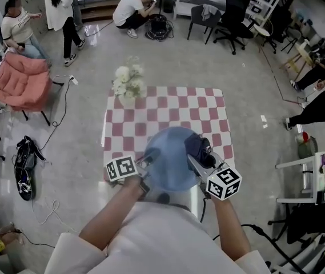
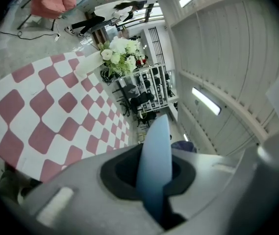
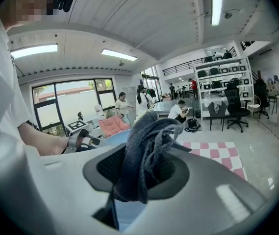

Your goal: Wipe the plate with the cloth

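Observation:
A light blue plate (image 1: 171, 161) is held above the near edge of the checked table, tilted up toward me. My left gripper (image 1: 146, 165) is shut on its left rim; in the left gripper view the plate (image 2: 155, 160) stands edge-on between the jaws of that gripper (image 2: 154, 182). My right gripper (image 1: 200, 162) is shut on a dark blue cloth (image 1: 198, 147), which lies against the plate's right side. In the right gripper view the cloth (image 3: 144, 151) bunches out of the right gripper (image 3: 140, 173), with the plate (image 3: 129, 214) just below it.
The table (image 1: 168, 114) carries a red-and-white checked cover and a vase of white flowers (image 1: 129, 81) at its far left corner. A pink cushioned chair (image 1: 20, 80) stands to the left, black office chairs (image 1: 231, 16) at the back. Several people stand or crouch farther off.

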